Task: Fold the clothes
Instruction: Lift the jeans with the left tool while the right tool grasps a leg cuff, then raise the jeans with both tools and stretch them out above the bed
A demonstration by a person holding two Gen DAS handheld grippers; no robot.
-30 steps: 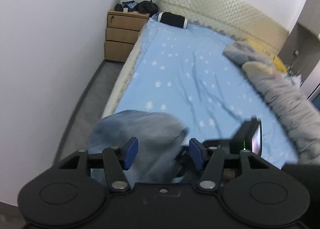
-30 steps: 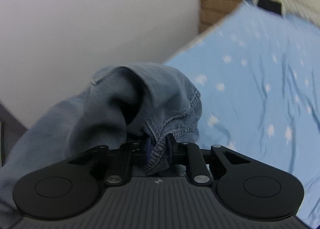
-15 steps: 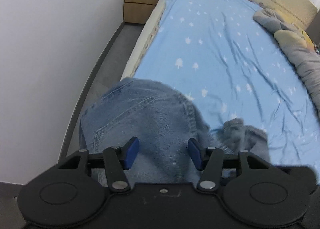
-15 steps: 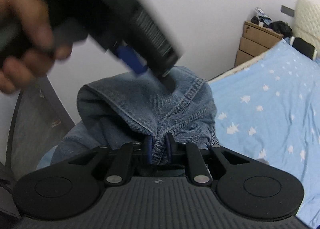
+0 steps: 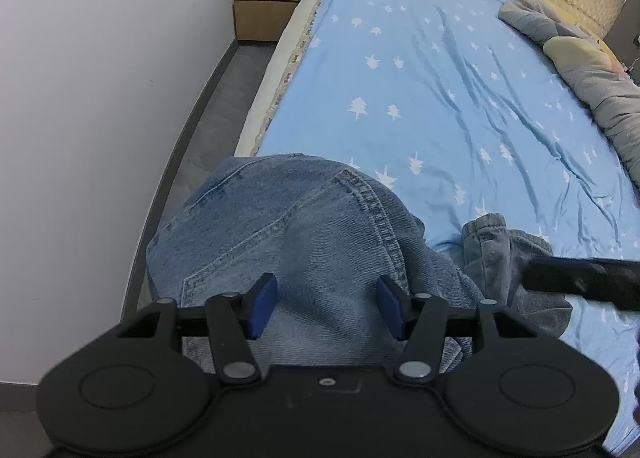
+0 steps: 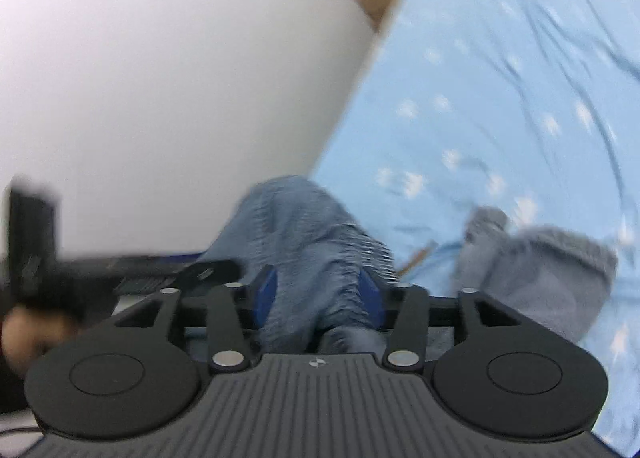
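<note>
In the left wrist view, the left gripper (image 5: 324, 308) hangs with jaws apart over the jeans (image 5: 296, 242), heaped at the lower centre on the bed edge (image 5: 420, 69); they may slide off.

The right wrist view, blurred, shows the right gripper (image 6: 318, 294): its jaws have just been opening, denim between them, and only here a hand (image 6: 24, 332) shows.

Both grippers are basically the same build: the left gripper (image 5: 326, 310) is matte black with two big round discs on the body, silver rivets at the arm joints and blue pads (image 5: 262, 308) on the fingers. The right gripper (image 6: 318, 298) adds a ribbed grey deck with a tiny logo. A blurry hand (image 6: 28, 332) shows at the left edge.
</note>
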